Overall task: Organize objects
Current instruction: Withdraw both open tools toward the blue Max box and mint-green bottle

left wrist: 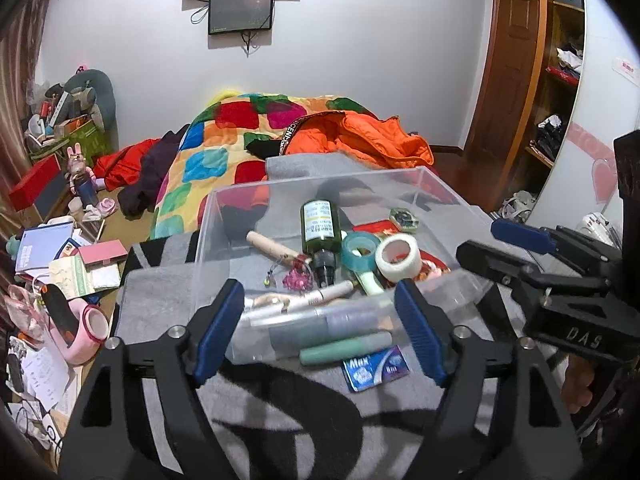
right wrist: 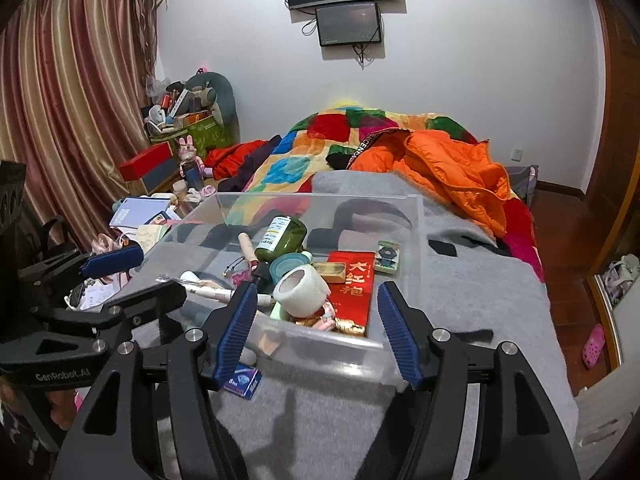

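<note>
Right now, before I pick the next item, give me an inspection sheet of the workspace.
Surface: grey blanket spread over the bed, bearing the bin.
Job's things: clear plastic bin holds a green bottle lying down, white tape roll, teal tape roll, red packet, pens and tubes.
Clutter: blue packet lies on the blanket outside the bin's near wall.
Grippers: left gripper open, nothing between its pads; right gripper open, likewise empty. Both hang at the bin's near wall.
Cables: wires dangle under the wall screens.
Surroundings: patchwork quilt, orange jacket, littered side table, curtain.
</note>
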Demonstrator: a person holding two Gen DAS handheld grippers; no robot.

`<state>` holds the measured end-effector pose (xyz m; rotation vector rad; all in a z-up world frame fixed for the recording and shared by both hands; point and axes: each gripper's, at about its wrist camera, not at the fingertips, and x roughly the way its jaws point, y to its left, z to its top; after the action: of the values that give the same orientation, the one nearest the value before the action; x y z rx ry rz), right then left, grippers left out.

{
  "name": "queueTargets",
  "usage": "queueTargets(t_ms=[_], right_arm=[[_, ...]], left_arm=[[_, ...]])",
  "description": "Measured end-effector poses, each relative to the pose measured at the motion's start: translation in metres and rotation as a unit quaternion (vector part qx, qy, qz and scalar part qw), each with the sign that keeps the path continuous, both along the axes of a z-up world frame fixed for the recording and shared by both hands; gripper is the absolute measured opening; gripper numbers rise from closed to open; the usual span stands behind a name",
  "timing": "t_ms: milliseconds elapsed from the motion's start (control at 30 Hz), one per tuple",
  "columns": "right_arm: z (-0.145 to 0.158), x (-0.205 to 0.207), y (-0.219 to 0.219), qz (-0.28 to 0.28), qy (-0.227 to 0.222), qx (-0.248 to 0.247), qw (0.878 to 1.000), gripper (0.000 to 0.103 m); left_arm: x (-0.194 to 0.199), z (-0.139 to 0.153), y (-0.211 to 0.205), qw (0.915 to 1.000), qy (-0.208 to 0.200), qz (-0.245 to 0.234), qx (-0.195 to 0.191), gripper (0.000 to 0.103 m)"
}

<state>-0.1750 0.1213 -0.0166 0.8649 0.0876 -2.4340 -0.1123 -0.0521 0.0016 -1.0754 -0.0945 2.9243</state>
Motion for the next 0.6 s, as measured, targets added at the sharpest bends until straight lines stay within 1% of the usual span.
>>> queueTargets(t_ms=[100, 167, 233, 300, 467, 500, 567, 600], right_arm=[[0.001, 0.005, 0.006, -0.004, 0.001, -0.004, 1.000, 0.062], [0.002, 0.008, 0.010, -0.008, 0.001, -0.007, 1.000, 0.063], [0.001, 0.012, 0.014, -0.010, 0.000, -0.009, 1.000, 0.063], [-0.001, 0.014, 0.016, -0.010, -0.002, -0.009, 1.000, 0.063], [-0.007, 0.022, 0.020, -0.006, -0.012, -0.003, 1.000, 0.063], [-0.009, 0.023, 0.021, -0.005, -0.014, -0.002, 1.000, 0.063], [-0.013, 0.025, 0.021, -0.002, -0.020, 0.001, 1.000, 0.064], [-0.016, 0.026, 0.020, 0.000, -0.024, 0.003, 1.000, 0.065]], left_arm=[[0.006, -0.008, 0.004, 0.9996, -0.014, -0.018, 0.016, 0.084], [0.009, -0.016, 0.011, 0.9993, -0.025, -0.026, 0.012, 0.084], [0.010, -0.028, 0.019, 0.9986, -0.040, -0.035, 0.007, 0.084], [0.008, -0.045, 0.026, 0.9970, -0.064, -0.043, 0.010, 0.084], [-0.004, -0.077, 0.035, 0.9931, -0.110, -0.039, 0.005, 0.084], [-0.007, -0.080, 0.036, 0.9929, -0.113, -0.035, 0.008, 0.084], [-0.007, -0.081, 0.038, 0.9940, -0.105, -0.030, 0.004, 0.084], [-0.008, -0.081, 0.040, 0.9940, -0.104, -0.031, 0.006, 0.082]])
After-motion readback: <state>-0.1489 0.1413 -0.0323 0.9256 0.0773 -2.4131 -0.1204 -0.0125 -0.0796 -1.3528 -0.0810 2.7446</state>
